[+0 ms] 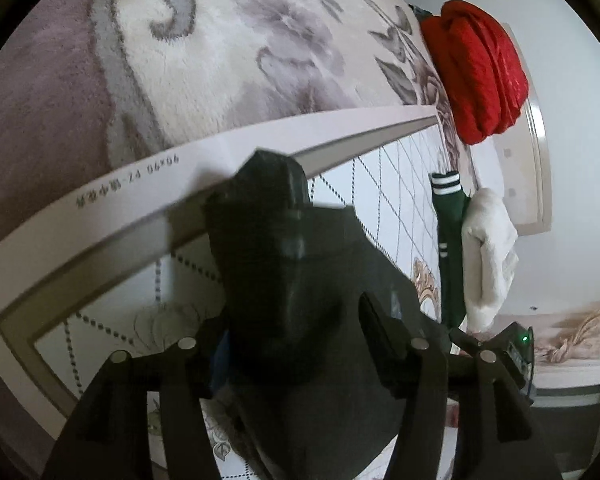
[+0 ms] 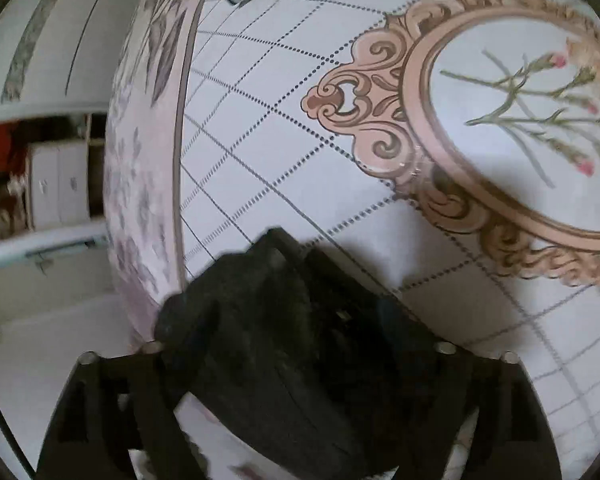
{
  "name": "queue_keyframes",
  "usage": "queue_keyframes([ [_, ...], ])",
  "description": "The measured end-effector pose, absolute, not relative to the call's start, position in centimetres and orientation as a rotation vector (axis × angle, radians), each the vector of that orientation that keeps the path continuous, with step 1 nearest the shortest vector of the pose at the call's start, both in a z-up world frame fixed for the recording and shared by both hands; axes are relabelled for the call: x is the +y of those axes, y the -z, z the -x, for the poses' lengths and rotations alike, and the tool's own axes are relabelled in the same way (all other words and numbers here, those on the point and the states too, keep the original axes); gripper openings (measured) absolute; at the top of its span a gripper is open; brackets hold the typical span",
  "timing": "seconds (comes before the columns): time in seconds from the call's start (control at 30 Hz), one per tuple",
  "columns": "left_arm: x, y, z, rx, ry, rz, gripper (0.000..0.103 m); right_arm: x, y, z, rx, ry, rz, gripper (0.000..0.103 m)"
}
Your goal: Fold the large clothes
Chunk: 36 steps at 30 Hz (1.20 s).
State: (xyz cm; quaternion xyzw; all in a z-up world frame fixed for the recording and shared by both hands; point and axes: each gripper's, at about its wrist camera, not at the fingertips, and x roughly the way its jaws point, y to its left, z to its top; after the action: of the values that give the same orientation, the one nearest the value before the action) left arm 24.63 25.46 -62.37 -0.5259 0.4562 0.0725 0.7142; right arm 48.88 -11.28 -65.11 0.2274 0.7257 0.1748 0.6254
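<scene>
A dark grey-black garment (image 1: 324,320) hangs bunched between the fingers of my left gripper (image 1: 278,184), which is shut on it above the patterned bed sheet (image 1: 400,184). The same dark garment (image 2: 276,332) is also pinched in my right gripper (image 2: 276,248), shut on it above the sheet (image 2: 284,152). The cloth covers most of both grippers' fingers.
A red folded garment (image 1: 480,68) lies at the far side of the bed, with a green striped garment (image 1: 452,240) and a white towel (image 1: 490,252) beside it. A fluffy floral blanket (image 1: 220,52) lies past the sheet edge. White cabinets (image 2: 56,184) stand beyond the bed.
</scene>
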Motion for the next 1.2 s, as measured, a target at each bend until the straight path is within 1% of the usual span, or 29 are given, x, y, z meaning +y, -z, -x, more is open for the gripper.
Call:
queue_keyframes([
  [0.03, 25.1, 62.5, -24.7, 1.01, -0.18, 1.142, 0.055, -10.9, 65.4, -48.6, 1.678, -0.429, -0.497, 0.072],
  [0.07, 25.0, 62.7, -24.7, 1.012, -0.203, 1.129, 0.055, -10.5, 65.8, -48.3, 1.684, -0.429, -0.453, 0.032],
  [0.1, 25.1, 63.2, -24.8, 1.014, -0.237, 1.12, 0.055, -10.3, 66.0, -48.0, 1.68, -0.405, -0.393, 0.024],
  [0.17, 25.6, 64.4, -25.0, 1.025, -0.244, 1.127, 0.058, -10.9, 66.5, -48.1, 1.668, -0.327, -0.426, 0.02],
  [0.27, 25.8, 64.5, -25.1, 1.03, -0.209, 1.132, 0.058, -10.8, 67.3, -48.4, 1.692, -0.311, -0.429, 0.021],
  [0.3, 25.6, 64.3, -25.0, 1.036, -0.202, 1.132, 0.056, -10.7, 67.0, -48.2, 1.686, -0.323, -0.434, 0.023],
  [0.33, 25.4, 64.1, -24.7, 1.042, -0.192, 1.145, 0.056, -10.9, 66.6, -48.2, 1.678, -0.339, -0.45, 0.029],
  [0.37, 25.2, 64.0, -24.5, 1.045, -0.184, 1.158, 0.056, -12.2, 65.8, -47.7, 1.672, -0.353, -0.469, 0.042],
  [0.4, 24.9, 64.0, -24.2, 1.048, -0.174, 1.168, 0.057, -12.9, 65.1, -47.1, 1.667, -0.344, -0.49, 0.052],
  [0.43, 24.6, 64.1, -24.0, 1.055, -0.167, 1.17, 0.057, -14.1, 64.3, -46.2, 1.644, -0.321, -0.528, 0.07],
  [0.47, 24.3, 64.4, -23.8, 1.063, -0.161, 1.17, 0.057, -15.3, 63.7, -45.2, 1.619, -0.306, -0.568, 0.076],
  [0.53, 23.8, 65.0, -23.6, 1.064, -0.149, 1.198, 0.058, -18.0, 63.7, -42.6, 1.587, -0.281, -0.686, 0.076],
  [0.57, 23.8, 65.2, -23.5, 1.058, -0.142, 1.21, 0.058, -18.9, 64.2, -41.3, 1.577, -0.282, -0.746, 0.078],
  [0.63, 23.7, 65.4, -23.8, 1.052, -0.14, 1.213, 0.058, -20.5, 66.7, -38.4, 1.612, -0.245, -0.853, 0.084],
  [0.7, 23.8, 65.4, -24.3, 1.045, -0.131, 1.198, 0.058, -21.5, 69.9, -36.0, 1.628, -0.245, -1.016, 0.085],
  [0.73, 23.8, 65.3, -24.7, 1.047, -0.127, 1.183, 0.058, -21.6, 71.7, -34.8, 1.616, -0.292, -1.136, 0.087],
  [0.8, 23.9, 65.3, -25.4, 1.048, -0.117, 1.169, 0.062, -20.8, 74.4, -33.8, 1.564, -0.395, -1.309, 0.091],
  [0.9, 23.9, 65.6, -26.3, 1.046, -0.105, 1.151, 0.062, -18.3, 75.8, -34.7, 1.529, -0.546, -1.324, 0.092],
  [0.93, 23.9, 65.5, -26.6, 1.04, -0.101, 1.146, 0.062, -17.2, 75.7, -35.4, 1.535, -0.582, -1.287, 0.099],
  [0.97, 23.9, 65.5, -26.7, 1.033, -0.096, 1.143, 0.062, -16.0, 75.5, -35.9, 1.552, -0.598, -1.244, 0.102],
  [1.0, 24.0, 65.4, -26.8, 1.027, -0.095, 1.135, 0.062, -14.9, 75.3, -36.4, 1.568, -0.602, -1.199, 0.102],
  [1.03, 24.1, 65.2, -26.9, 1.013, -0.097, 1.123, 0.062, -14.1, 74.9, -36.6, 1.558, -0.593, -1.167, 0.099],
  [1.07, 24.2, 65.0, -27.0, 1.001, -0.1, 1.112, 0.062, -13.8, 74.7, -36.6, 1.552, -0.564, -1.152, 0.076],
  [1.13, 24.7, 64.4, -27.1, 0.966, -0.115, 1.095, 0.059, -13.6, 74.9, -36.5, 1.525, -0.545, -1.236, 0.058],
  [1.17, 24.9, 64.2, -27.2, 0.95, -0.122, 1.094, 0.052, -13.2, 74.5, -36.7, 1.521, -0.543, -1.228, 0.055],
  [1.2, 25.1, 64.1, -27.3, 0.938, -0.128, 1.097, 0.041, -12.8, 74.0, -37.0, 1.518, -0.539, -1.219, 0.053],
])
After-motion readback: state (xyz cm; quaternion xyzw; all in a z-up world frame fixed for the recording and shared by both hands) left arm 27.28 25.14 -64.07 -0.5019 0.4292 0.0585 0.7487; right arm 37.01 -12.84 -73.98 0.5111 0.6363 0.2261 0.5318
